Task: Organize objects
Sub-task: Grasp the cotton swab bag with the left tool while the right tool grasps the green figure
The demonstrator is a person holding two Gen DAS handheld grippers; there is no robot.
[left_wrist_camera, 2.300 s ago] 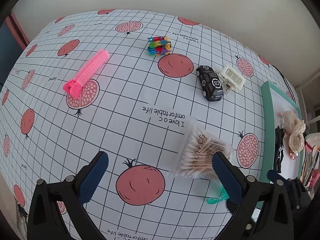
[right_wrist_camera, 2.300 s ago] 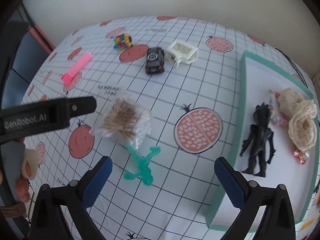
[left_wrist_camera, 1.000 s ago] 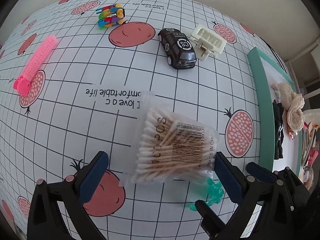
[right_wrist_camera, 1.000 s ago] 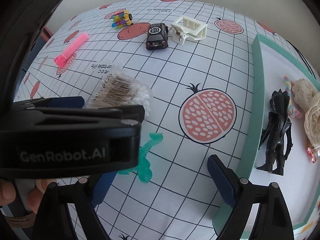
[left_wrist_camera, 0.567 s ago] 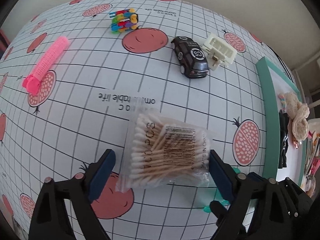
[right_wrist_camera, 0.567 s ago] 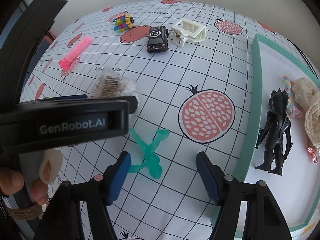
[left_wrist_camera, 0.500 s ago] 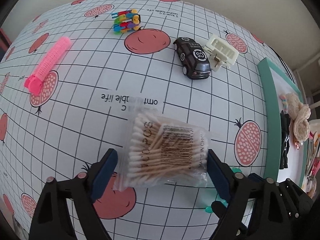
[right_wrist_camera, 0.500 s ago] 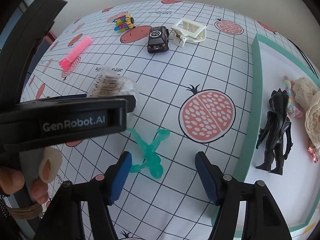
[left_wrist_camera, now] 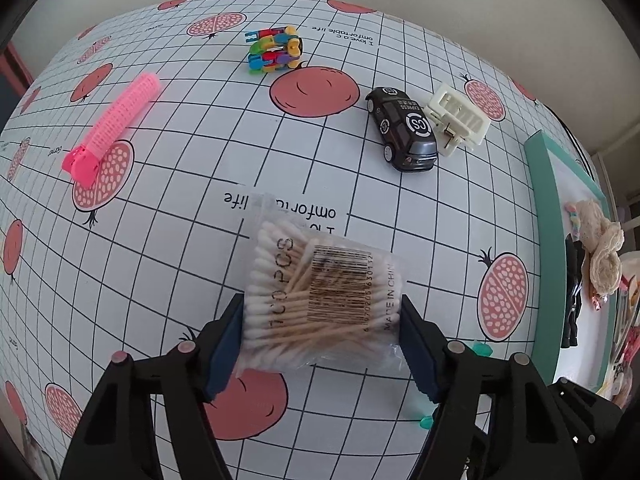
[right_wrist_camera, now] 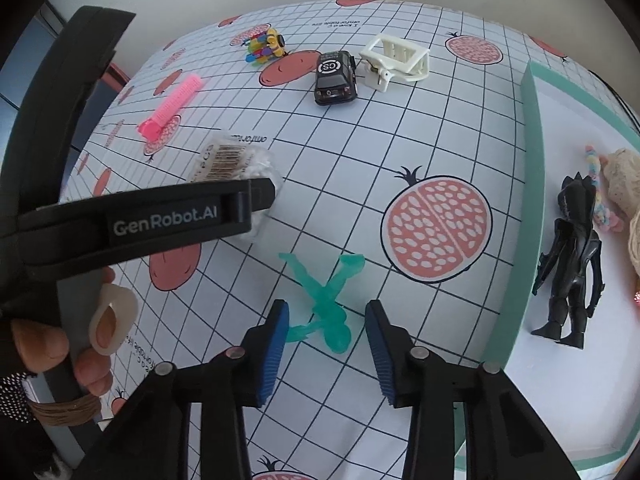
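Left gripper (left_wrist_camera: 322, 338): both blue pads (left_wrist_camera: 224, 344) press the short ends of the bag of cotton swabs (left_wrist_camera: 320, 300), which sits on the tablecloth (left_wrist_camera: 180, 208) at about 6 o'clock in the left wrist view; the jaws are closed onto the bag, held apart only by its width. The bag is judged light and yielding: thin clear film, loose wooden sticks that can slide or splay under squeeze, and a slick surface. A hold across the packed middle of the sticks, as here, looks firmer than one on the empty film flap at 12 o'clock of the bag.

Right gripper (right_wrist_camera: 326, 342): the jaws stand at a medium gap on either side of the green toy figure (right_wrist_camera: 324, 300), at 6 o'clock in the right wrist view, with no contact visible. The figure appears small, translucent and probably rubbery, lying flat with limbs spread; the torso is the likely place to pinch, since thin limbs would bend away.

Further right, at 3 o'clock, the teal-rimmed tray (right_wrist_camera: 532, 200) holds a black figure (right_wrist_camera: 572, 264). Whether it is the destination is a judgement only.
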